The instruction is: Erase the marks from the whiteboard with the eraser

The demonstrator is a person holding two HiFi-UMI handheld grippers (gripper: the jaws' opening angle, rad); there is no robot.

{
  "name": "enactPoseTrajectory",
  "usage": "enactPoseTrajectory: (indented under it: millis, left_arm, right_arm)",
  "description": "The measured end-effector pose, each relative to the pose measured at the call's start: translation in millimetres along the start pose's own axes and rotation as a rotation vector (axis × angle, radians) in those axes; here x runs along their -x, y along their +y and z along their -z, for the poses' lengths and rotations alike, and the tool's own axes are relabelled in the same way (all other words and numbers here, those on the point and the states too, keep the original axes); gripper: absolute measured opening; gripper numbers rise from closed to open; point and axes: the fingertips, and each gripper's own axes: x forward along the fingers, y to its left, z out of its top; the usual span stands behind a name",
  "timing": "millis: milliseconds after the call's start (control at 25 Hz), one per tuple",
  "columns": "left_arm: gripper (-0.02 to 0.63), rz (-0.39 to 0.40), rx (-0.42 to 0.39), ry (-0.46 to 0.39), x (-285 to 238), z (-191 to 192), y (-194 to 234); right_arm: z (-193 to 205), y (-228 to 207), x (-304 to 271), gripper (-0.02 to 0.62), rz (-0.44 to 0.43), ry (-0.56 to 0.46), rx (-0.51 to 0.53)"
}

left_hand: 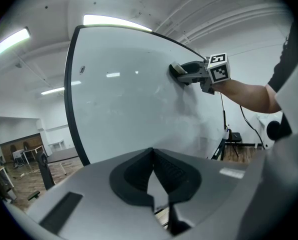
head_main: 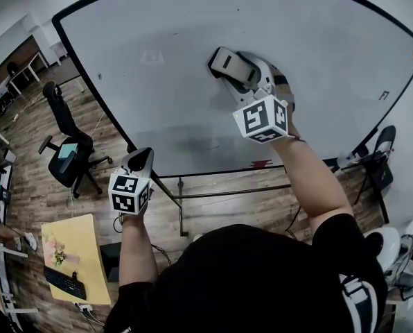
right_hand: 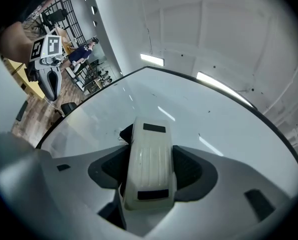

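A large whiteboard (head_main: 158, 54) fills the head view, with a faint grey smudge (head_main: 192, 144) low in its middle and a small dark mark (head_main: 384, 94) at the right. My right gripper (head_main: 238, 68) is shut on a white eraser (head_main: 229, 62) and holds it against the board's upper middle. In the right gripper view the eraser (right_hand: 149, 164) sits between the jaws, its black felt (right_hand: 125, 133) on the board (right_hand: 214, 129). My left gripper (head_main: 141, 157) hangs below the board's lower left edge, shut and empty (left_hand: 152, 154). From there I see the right gripper (left_hand: 191, 74) on the board (left_hand: 119, 109).
A black office chair (head_main: 68, 155) stands on the wooden floor at the left. A yellow desk (head_main: 71, 255) with a keyboard lies below it. The board's stand bars (head_main: 182, 200) run under the board. Another chair (head_main: 380, 158) stands at the right.
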Motion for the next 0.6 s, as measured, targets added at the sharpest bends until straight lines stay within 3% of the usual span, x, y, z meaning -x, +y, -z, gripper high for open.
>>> enactPoseTrajectory:
  millis: [600]
  left_arm:
    - [0.011, 0.01, -0.021, 0.002, 0.5, -5.4, -6.6]
  right_arm:
    - [0.4, -2.6, 9.1, 0.259, 0.003, -0.014, -0.036]
